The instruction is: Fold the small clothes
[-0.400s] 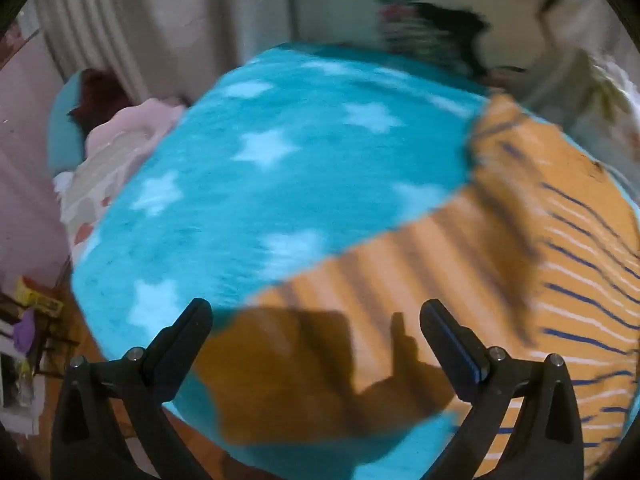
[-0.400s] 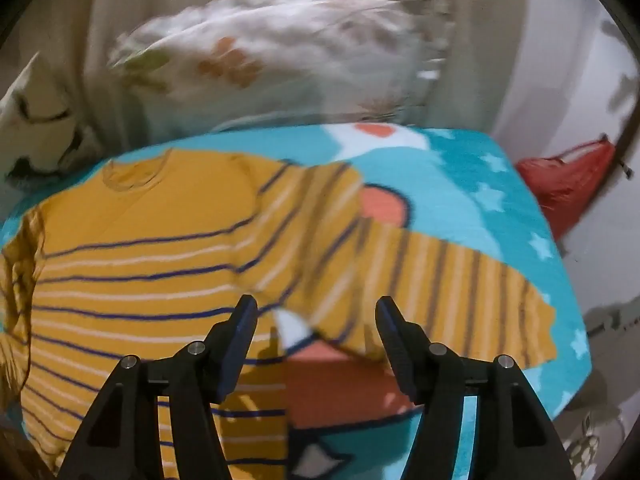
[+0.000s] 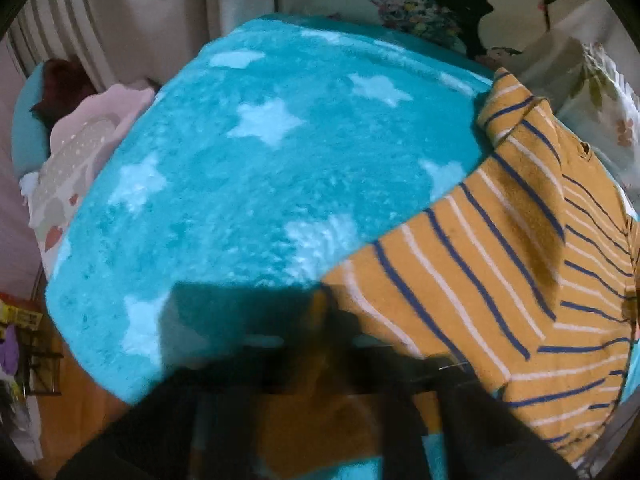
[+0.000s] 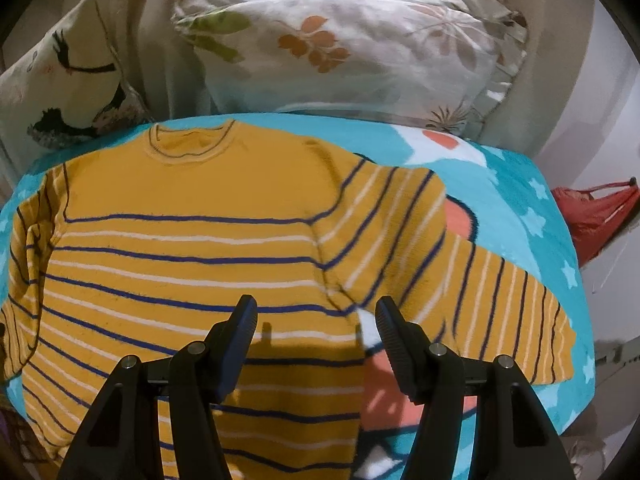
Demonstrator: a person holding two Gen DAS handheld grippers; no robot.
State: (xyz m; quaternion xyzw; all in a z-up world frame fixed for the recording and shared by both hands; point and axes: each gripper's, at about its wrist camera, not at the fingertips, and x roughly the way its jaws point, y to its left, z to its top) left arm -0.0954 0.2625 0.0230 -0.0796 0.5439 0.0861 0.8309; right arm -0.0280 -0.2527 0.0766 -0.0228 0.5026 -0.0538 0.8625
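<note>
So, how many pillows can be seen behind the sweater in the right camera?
2. A leaf pillow stands behind the sweater, near the middle. A bird pillow leans at the far left. More may be hidden outside the view.

A turquoise star-print blanket (image 3: 240,184) covers the bed. Two printed pillows (image 4: 352,48) lean behind it; a red bag (image 4: 592,216) hangs beside.

Your left wrist view looked down close over the turquoise blanket (image 3: 248,184), your right wrist view faced the pillows (image 4: 352,48) from nearby, both shared the striped sweater (image 4: 192,248).
</note>
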